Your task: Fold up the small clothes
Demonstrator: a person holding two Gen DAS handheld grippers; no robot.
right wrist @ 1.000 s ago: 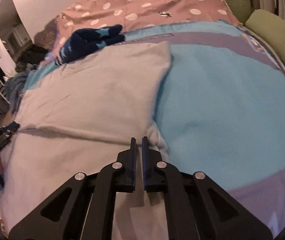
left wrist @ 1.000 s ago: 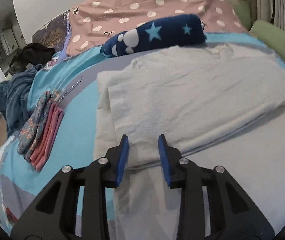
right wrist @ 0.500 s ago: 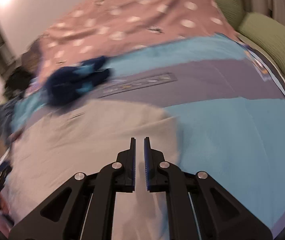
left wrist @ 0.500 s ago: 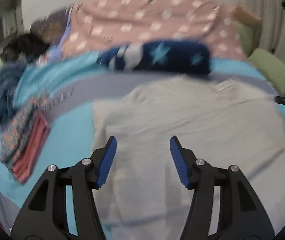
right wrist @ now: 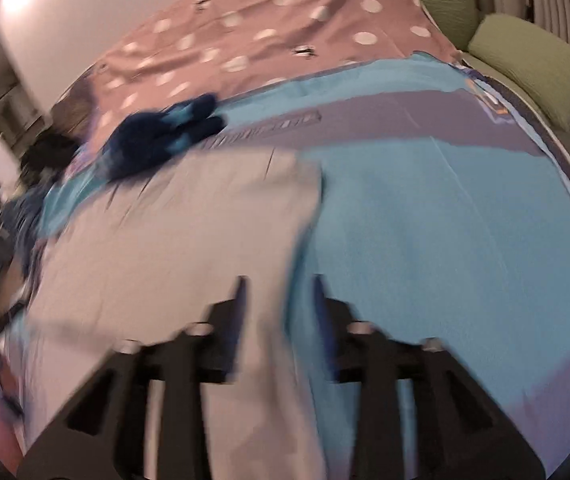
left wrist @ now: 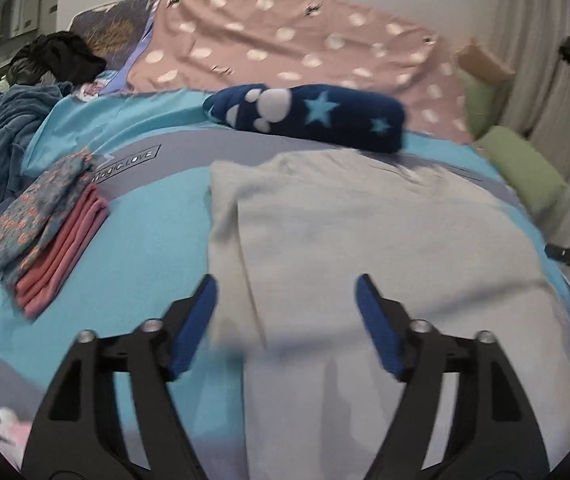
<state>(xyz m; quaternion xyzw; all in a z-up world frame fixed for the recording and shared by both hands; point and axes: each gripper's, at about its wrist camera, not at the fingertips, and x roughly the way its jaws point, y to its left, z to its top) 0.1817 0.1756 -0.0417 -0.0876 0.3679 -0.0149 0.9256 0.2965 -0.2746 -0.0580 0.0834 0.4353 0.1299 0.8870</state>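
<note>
A pale grey garment lies folded flat on the blue bed cover. My left gripper hovers above the garment's near left part; its jaws are opening wide and nothing is between them. In the right wrist view the same garment fills the left half. My right gripper hangs over the garment's right edge, its jaws opening, and the cloth lies below them, not pinched. The right gripper's tip shows at the right edge of the left wrist view.
A small stack of folded floral and pink clothes lies left of the garment. A navy star-patterned roll lies behind it, before a pink dotted blanket. Green cushions line the right side. Dark clothes are heaped far left.
Both grippers have let go of the grey garment, lifted off it and spread their jaws. The garment now lies folded over on itself.
</note>
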